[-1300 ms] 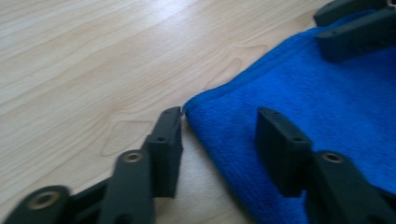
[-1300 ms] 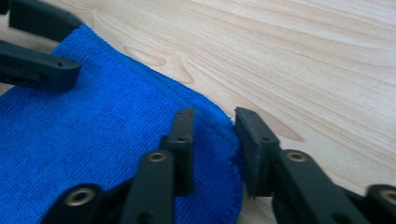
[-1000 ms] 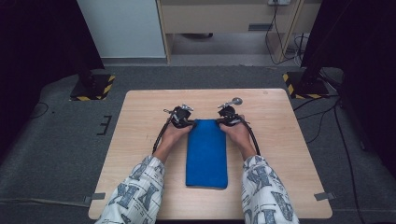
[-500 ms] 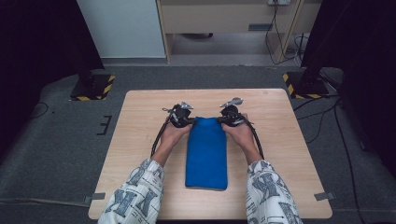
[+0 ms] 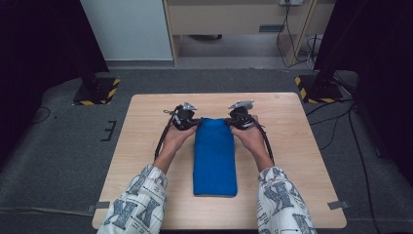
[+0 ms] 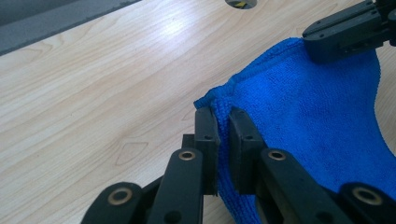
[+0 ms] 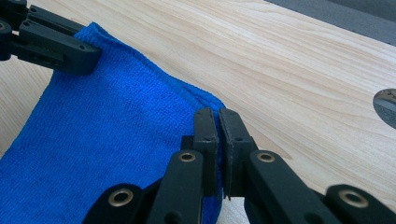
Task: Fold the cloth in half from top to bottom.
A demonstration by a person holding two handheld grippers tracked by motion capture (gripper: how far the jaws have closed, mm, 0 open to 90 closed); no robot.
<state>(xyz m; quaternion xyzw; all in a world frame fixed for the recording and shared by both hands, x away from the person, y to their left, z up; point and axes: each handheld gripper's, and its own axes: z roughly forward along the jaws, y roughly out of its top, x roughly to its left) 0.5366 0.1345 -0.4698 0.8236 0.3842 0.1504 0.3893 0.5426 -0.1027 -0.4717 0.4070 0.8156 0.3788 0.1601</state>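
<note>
We see a pale wooden table [image 5: 146, 146] and, lying down its middle, a bright blue cloth [image 5: 214, 156] of napped, terry-like fabric, folded into a long narrow rectangle with a stitched hem along its far edge. Its long axis runs from our near side toward the far side of the table, the near end square and flat, the far end slightly narrowed where its two corners are pinched. There are no containers on the table.

Our left gripper [image 5: 195, 123] has its fingers [image 6: 206, 135] closed on the far left corner of the cloth, the fabric caught between the pads. Our right gripper [image 5: 229, 122] has its fingers [image 7: 205, 130] closed on the far right corner, and the hem runs between the two grips.
</note>
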